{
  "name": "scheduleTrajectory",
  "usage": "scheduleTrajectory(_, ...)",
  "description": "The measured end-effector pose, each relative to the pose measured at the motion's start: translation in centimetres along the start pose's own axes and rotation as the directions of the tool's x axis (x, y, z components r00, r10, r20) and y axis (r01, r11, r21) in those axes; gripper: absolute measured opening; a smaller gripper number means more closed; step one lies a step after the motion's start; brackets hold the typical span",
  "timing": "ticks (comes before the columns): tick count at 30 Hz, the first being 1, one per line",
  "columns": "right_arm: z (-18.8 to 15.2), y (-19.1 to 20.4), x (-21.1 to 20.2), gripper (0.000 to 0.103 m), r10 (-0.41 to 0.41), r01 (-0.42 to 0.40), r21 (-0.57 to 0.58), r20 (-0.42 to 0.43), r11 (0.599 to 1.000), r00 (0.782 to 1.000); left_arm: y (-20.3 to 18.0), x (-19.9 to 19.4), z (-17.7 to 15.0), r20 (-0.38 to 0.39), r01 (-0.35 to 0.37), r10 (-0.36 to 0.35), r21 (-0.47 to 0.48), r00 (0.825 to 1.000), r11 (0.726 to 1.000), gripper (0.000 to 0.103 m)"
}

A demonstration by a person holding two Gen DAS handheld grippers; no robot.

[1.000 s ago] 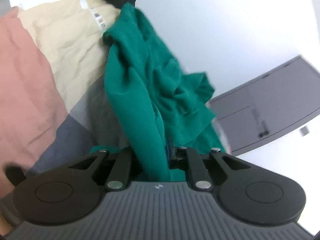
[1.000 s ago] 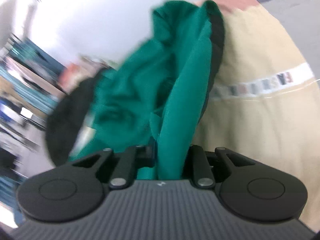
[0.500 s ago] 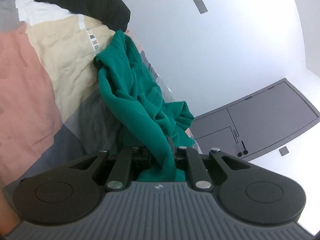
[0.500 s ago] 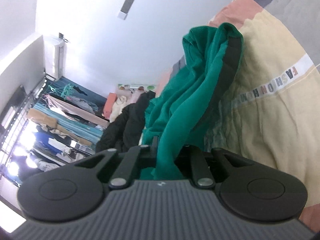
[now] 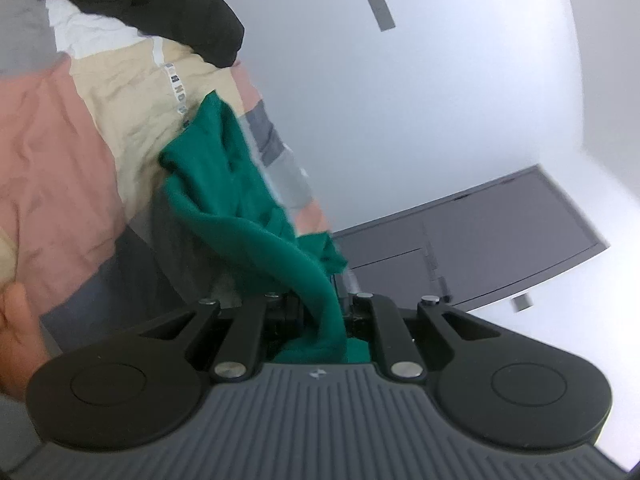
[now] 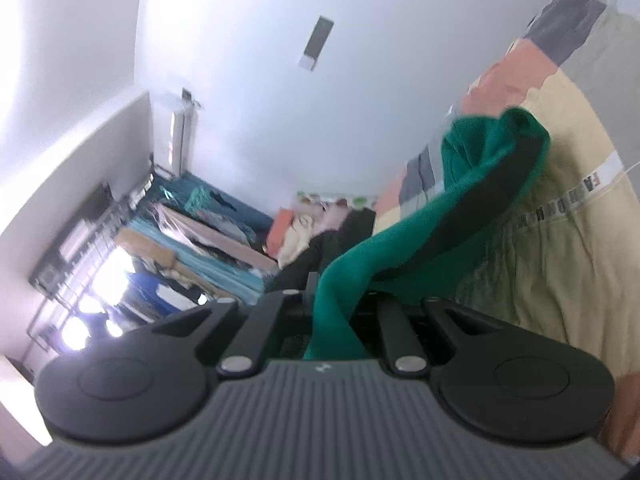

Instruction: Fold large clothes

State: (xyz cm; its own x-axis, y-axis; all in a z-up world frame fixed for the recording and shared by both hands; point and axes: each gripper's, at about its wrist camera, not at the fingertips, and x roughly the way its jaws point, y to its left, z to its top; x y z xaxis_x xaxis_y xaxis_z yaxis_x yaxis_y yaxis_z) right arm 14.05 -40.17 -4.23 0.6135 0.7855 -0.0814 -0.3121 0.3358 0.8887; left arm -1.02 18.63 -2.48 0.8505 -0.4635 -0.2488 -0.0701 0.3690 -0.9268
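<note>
A green garment hangs stretched above a patchwork bedspread. My left gripper is shut on one bunched edge of it, the cloth running up and to the left from the jaws. In the right wrist view the same green garment trails up to the right, its dark inner side showing. My right gripper is shut on another edge of it. The fingertips of both grippers are hidden by the cloth.
The bedspread has pink, beige and grey patches and a lettered white strip. A black garment and white cloth lie at its far end. A grey door and white wall stand behind. Clothes racks and piled laundry fill the left.
Both grippers have risen and turned with the green garment, pulling it up off the bedspread. The cloth now hangs thinner and more stretched. More wall and room show in both views.
</note>
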Motion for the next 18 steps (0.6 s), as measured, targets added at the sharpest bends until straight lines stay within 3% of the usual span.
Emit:
scheduleTrajectory(4,1.7,-0.3,-0.6,0.011,-0.052,0.049,0.049,0.06,0.998,0.997,-0.7,1.0,1.7,0.004,0.025,-0.025,0.003,1.0,1.0,0.013)
scheduleTrajectory(8,4.5,-1.2,2.4,0.011,-0.126,0.117,0.106,0.084,0.987,0.988,-1.3,4.1,5.1,0.044,0.037,-0.038,0.019,0.998,0.999,0.013)
scheduleTrajectory(18,14.3,-4.1,15.4,0.011,-0.319,0.307,0.125,0.082,0.943,0.944,-1.4,16.6,16.3,0.138,-0.114,0.103,0.078,0.985,0.99,0.009)
